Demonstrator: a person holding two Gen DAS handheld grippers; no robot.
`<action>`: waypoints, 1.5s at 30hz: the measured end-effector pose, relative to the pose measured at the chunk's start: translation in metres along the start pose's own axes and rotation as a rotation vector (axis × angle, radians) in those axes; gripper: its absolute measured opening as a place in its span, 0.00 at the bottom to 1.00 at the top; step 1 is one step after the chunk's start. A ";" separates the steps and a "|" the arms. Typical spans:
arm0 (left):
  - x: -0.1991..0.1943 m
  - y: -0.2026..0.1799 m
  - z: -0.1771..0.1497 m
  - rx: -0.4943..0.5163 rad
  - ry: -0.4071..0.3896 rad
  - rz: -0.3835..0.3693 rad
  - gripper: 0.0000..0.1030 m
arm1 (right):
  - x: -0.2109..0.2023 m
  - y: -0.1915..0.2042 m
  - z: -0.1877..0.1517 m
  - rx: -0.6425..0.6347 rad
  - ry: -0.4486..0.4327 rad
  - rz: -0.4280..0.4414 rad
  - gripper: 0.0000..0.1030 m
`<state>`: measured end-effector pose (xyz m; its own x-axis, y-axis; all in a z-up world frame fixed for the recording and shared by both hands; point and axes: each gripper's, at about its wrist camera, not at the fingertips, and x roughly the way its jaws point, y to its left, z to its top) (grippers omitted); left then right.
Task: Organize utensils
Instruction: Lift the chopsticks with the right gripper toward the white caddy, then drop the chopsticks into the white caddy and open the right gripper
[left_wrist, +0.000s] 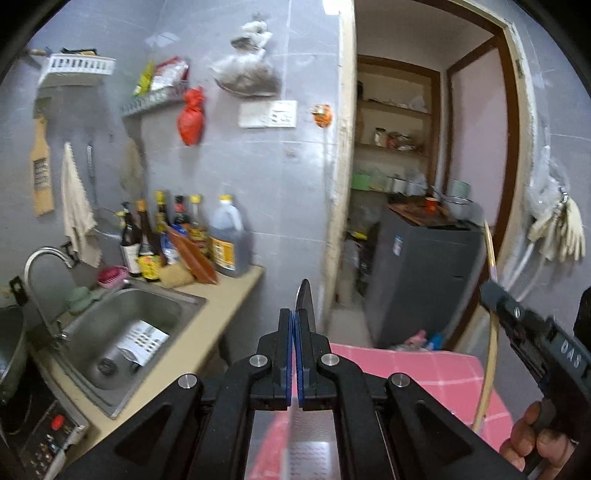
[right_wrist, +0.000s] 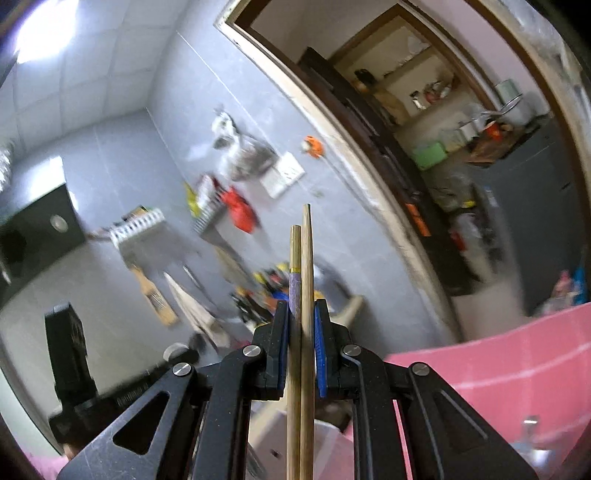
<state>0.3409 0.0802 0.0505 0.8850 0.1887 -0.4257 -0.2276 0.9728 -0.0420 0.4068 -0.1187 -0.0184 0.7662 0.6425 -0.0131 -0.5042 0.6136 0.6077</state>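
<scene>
Left wrist view showed the left gripper (left_wrist: 295, 328) with its jaws pressed together on a knife (left_wrist: 305, 295), whose dark blade tip projected just beyond the jaw tips while the flat of the blade ran back beneath them. Right wrist view showed the right gripper (right_wrist: 301, 321) with its jaws pinching a pair of chopsticks (right_wrist: 302, 258) side by side; both sticks extended well ahead of the jaws and back under them. Seen from the left wrist view, the right gripper (left_wrist: 491, 291) stood well to the right of the left jaws, held by the person's hand (left_wrist: 535, 443), with the chopsticks (left_wrist: 490, 243) rising above it.

Both utensils were therefore picked up and held clear in the air; neither touched any surface. A pink cloth (left_wrist: 424, 365) lay below both sets of jaws. A counter (left_wrist: 207, 325) with a sink (left_wrist: 122, 332) lay below and left of the left jaws.

In my judgement the pickup stage was complete and placement remained wholly outstanding. No holder or rack for these utensils could be identified with confidence; the destination was not evident.
</scene>
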 end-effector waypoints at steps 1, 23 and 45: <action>0.001 0.003 -0.002 0.004 -0.007 0.011 0.02 | 0.007 0.001 -0.010 0.004 -0.006 0.015 0.11; 0.036 0.012 -0.052 0.048 0.006 -0.003 0.02 | 0.077 -0.014 -0.080 -0.117 0.079 0.047 0.11; 0.038 0.013 -0.079 -0.002 0.072 -0.117 0.02 | 0.055 -0.011 -0.089 -0.221 0.148 0.048 0.12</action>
<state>0.3392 0.0890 -0.0376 0.8740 0.0638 -0.4817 -0.1253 0.9874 -0.0965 0.4193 -0.0495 -0.0962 0.6807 0.7236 -0.1141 -0.6260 0.6555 0.4225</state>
